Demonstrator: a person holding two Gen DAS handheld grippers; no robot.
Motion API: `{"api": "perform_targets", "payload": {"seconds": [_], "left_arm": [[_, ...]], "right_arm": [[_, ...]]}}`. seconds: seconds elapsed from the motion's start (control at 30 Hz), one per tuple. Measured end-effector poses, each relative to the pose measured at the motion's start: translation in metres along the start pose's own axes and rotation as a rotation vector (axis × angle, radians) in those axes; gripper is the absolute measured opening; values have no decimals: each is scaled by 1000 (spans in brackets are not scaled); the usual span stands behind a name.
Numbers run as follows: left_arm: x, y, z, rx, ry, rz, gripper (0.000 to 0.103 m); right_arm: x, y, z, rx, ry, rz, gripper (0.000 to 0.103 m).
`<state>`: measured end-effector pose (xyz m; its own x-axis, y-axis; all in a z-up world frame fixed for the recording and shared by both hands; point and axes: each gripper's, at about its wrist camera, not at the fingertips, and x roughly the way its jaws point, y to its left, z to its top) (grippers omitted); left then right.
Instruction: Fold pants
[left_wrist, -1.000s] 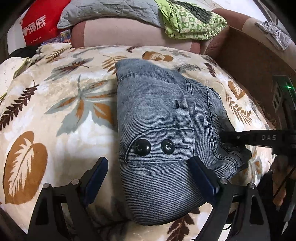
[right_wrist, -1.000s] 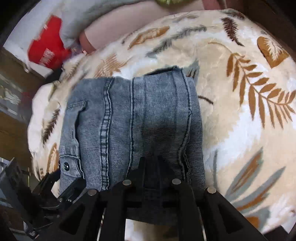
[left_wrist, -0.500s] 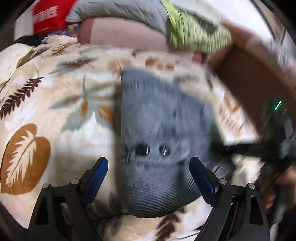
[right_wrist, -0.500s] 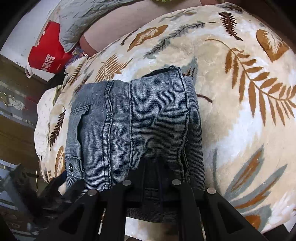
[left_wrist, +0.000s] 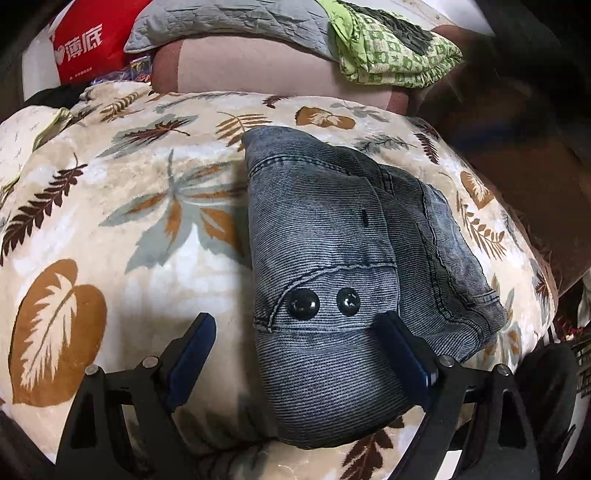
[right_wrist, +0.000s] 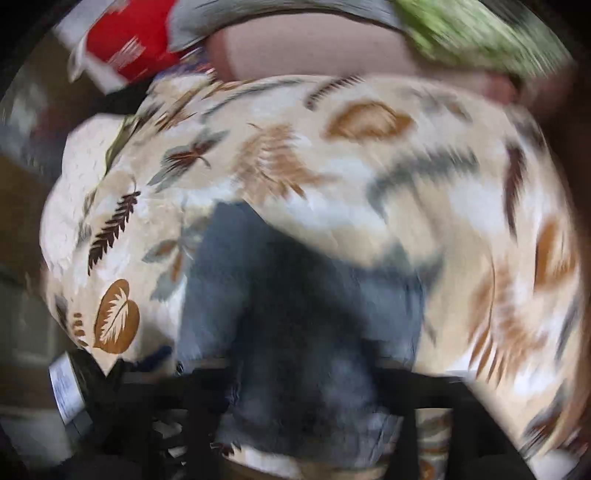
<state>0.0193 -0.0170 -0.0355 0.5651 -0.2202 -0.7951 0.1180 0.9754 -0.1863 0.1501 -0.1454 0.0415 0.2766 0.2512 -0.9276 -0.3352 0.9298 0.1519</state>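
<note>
- Folded grey-blue denim pants (left_wrist: 332, 251) lie in a compact bundle on a cream blanket (left_wrist: 110, 221) printed with leaves; two dark snap buttons (left_wrist: 303, 303) face up.
- The left gripper (left_wrist: 299, 332) hovers over the near edge of the pants, jaws spread wide, gripping nothing.
- The right gripper (right_wrist: 306, 387) appears blurred above the pants; its jaws have just been opening, with nothing held between them.

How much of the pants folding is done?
Nearly all. The pants lie in a small folded bundle on the blanket. Nothing is held: the left gripper hangs open over them, and the right gripper's jaws have just been opening, letting go. Left, at most: a little tidying.
</note>
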Motion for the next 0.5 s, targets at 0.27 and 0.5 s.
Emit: {"api": "perform_targets", "payload": {"seconds": [0.27,0.5], "left_arm": [[2,3,0,1,-2,-24,91],[5,8,0,-13,2,-52,91]], "right_arm": [[68,88,87,-305,168,-137,103],[135,99,94,-375,346,-230,60]]}}
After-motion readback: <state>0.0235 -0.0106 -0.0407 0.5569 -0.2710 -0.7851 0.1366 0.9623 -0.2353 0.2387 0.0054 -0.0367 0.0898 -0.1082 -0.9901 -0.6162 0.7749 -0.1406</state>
